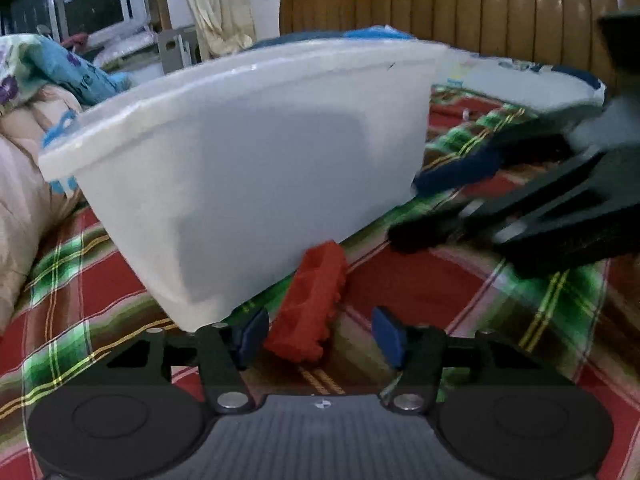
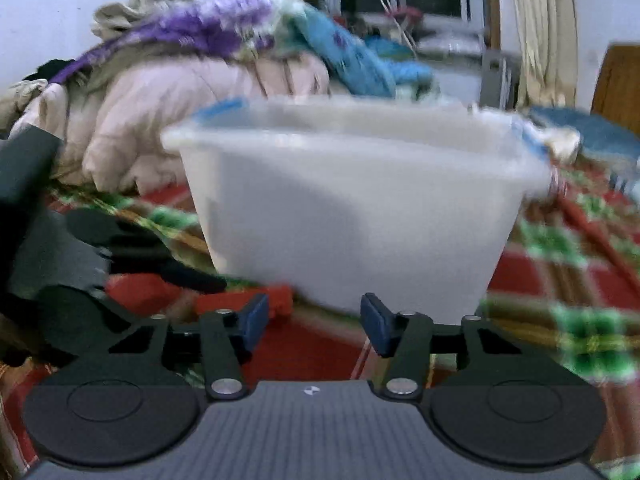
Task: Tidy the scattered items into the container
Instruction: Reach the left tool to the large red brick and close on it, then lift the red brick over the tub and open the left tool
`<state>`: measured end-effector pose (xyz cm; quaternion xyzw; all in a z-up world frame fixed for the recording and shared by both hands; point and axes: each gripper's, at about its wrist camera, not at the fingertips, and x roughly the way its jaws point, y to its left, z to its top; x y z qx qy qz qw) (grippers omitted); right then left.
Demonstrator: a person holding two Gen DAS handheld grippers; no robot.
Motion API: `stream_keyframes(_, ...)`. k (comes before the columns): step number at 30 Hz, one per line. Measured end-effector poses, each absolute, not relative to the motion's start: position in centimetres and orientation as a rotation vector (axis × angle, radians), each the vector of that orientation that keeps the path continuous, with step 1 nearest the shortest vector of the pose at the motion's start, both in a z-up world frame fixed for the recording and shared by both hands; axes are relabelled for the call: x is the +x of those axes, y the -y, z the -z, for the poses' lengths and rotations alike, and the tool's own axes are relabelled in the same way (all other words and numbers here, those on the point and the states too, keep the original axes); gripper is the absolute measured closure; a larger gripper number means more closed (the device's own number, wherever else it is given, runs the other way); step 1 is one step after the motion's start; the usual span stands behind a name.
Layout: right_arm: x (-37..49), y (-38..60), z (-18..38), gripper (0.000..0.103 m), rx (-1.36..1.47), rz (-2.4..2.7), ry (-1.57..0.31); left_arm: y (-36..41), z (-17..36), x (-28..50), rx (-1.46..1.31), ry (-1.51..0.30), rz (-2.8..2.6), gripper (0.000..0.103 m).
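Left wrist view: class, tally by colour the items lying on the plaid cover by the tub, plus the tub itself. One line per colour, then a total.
White: 1, the tub
Red: 1, the knobbly block at the tub's base, between the open fingers of the left hand-held gripper
Dark blue: 1, the blurred cloth item right of the tub
Total: 3

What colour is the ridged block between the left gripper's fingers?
Red; the ridged block shows best in the left wrist view.

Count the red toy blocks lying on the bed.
1: the red block lies on the plaid blanket against the white container, between the left gripper's fingers. Others may be hidden.
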<state>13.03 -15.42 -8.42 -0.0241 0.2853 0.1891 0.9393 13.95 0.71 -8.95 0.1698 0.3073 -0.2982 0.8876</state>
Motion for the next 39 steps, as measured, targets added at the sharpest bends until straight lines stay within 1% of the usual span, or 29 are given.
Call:
stream_keyframes(2, 13.1, 15.5, 9.2, 0.051, -0.043, -0.361, -0.597, 0.1, 9.2, 14.0, 0.380, -0.641, 0.574, 0.019)
stream_keyframes(4, 13.5, 15.6, 9.8, 0.050, -0.030, -0.323, -0.618, 0.9, 9.8, 14.6, 0.402, -0.665, 0.542, 0.018)
stream_keyframes(5, 13.7, 15.8, 10.2, 0.050, -0.014, -0.319, -0.630, 1.0, 9.8, 14.8, 0.382, -0.676, 0.540, 0.020)
stream_keyframes(6, 14.0, 15.8, 10.5, 0.051, -0.006, -0.317, -0.648, 0.9, 9.8, 15.1, 0.342, -0.693, 0.544, 0.024)
stream_keyframes(7, 14.2, 16.0, 10.8, 0.061, 0.006, -0.312, -0.655, 0.8, 9.8, 15.2, 0.306, -0.709, 0.552, 0.040)
stream_keyframes(8, 14.2, 16.2, 11.0, 0.074, 0.018, -0.308, -0.662, 0.7, 9.8, 15.1, 0.286, -0.712, 0.552, 0.060)
stream_keyframes(9, 14.2, 16.4, 11.0, 0.078, 0.018, -0.303, -0.671, 0.8, 9.7, 14.9, 0.280, -0.710, 0.549, 0.071)
stream_keyframes(10, 14.2, 16.4, 11.0, 0.083, 0.017, -0.304, -0.671, 0.8, 9.6, 14.8, 0.281, -0.711, 0.548, 0.076)
stream_keyframes(11, 13.9, 16.5, 10.9, 0.088, 0.017, -0.310, -0.669, 0.8, 9.5, 14.5, 0.289, -0.709, 0.548, 0.076)
stream_keyframes(13, 13.3, 16.6, 10.6, 0.091, 0.001, -0.318, -0.665, 1.0, 9.3, 13.6, 0.318, -0.700, 0.543, 0.076)
stream_keyframes(17, 11.9, 16.3, 9.1, 0.091, -0.009, -0.335, -0.631, 0.5, 6.4, 12.0, 0.296, -0.638, 0.545, 0.076)
stream_keyframes(23, 10.3, 15.9, 4.2, 0.091, -0.003, -0.365, -0.531, 0.7, -0.7, 9.0, 0.284, -0.470, 0.554, 0.076)
stream_keyframes(27, 11.1, 15.3, 1.0, 0.091, 0.015, -0.366, -0.465, 1.3, -4.8, 10.5, 0.281, -0.405, 0.523, 0.075)
stream_keyframes(28, 11.7, 15.0, 0.5, 0.089, 0.016, -0.361, -0.452, 1.9, -5.2, 11.4, 0.295, -0.396, 0.512, 0.074)
stream_keyframes(29, 12.4, 14.8, -0.1, 0.085, 0.017, -0.350, -0.439, 2.5, -5.5, 12.6, 0.306, -0.396, 0.506, 0.064)
stream_keyframes(30, 13.2, 14.6, -0.5, 0.080, 0.016, -0.338, -0.429, 2.9, -5.7, 14.0, 0.304, -0.408, 0.501, 0.062)
stream_keyframes(31, 14.0, 14.5, -0.6, 0.074, 0.005, -0.309, -0.432, 3.1, -5.8, 15.2, 0.290, -0.422, 0.489, 0.051)
stream_keyframes(32, 15.1, 14.4, -0.6, 0.064, 0.004, -0.295, -0.441, 3.1, -5.9, 16.3, 0.271, -0.438, 0.470, 0.034)
stream_keyframes(33, 15.9, 14.6, -0.5, 0.060, 0.010, -0.291, -0.447, 2.9, -6.0, 17.2, 0.251, -0.450, 0.452, 0.028)
stream_keyframes(34, 16.4, 14.8, -0.4, 0.057, 0.015, -0.286, -0.455, 2.6, -6.0, 17.7, 0.243, -0.451, 0.444, 0.026)
stream_keyframes(39, 16.2, 15.8, 0.0, 0.056, 0.021, -0.273, -0.452, 1.4, -5.5, 16.4, 0.240, -0.427, 0.437, 0.026)
